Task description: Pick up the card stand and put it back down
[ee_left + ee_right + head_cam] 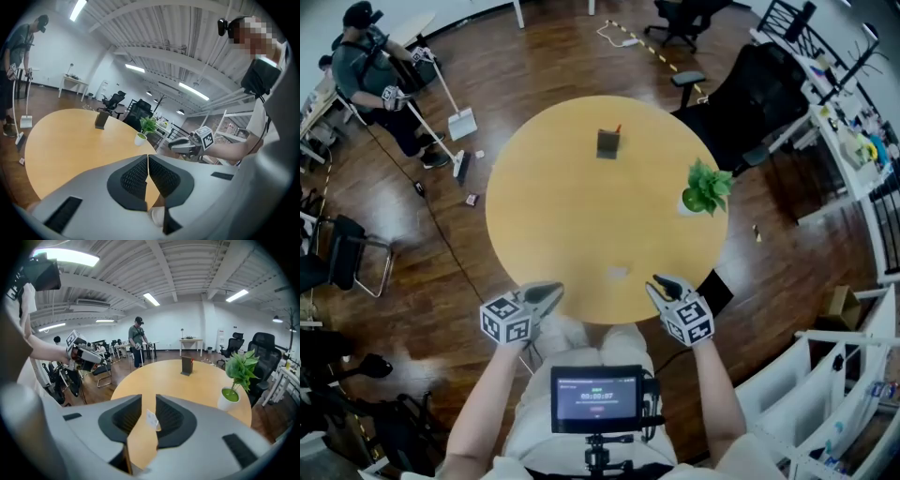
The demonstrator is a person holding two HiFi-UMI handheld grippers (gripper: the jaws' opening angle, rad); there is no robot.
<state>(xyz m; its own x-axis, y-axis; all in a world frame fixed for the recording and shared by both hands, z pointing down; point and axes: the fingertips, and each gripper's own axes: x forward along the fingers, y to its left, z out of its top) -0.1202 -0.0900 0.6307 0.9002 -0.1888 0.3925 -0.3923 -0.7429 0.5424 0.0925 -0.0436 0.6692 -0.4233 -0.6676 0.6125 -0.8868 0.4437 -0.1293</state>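
Note:
The card stand (619,273), a small clear holder with a white card, sits on the round wooden table (544,216) near its front edge. My right gripper (661,283) hovers at that edge just right of the stand, its jaws apart. In the right gripper view the card stand (151,419) shows in the gap of my right gripper (148,401), and neither pad touches it. My left gripper (551,292) is at the table's edge left of the stand. In the left gripper view the jaws of my left gripper (148,157) meet at the tips with nothing between them.
A dark upright box (607,143) stands toward the table's far side. A potted plant (705,187) sits at the right rim. Black chairs (741,94) crowd the far right. A person with a broom (370,75) stands at the back left.

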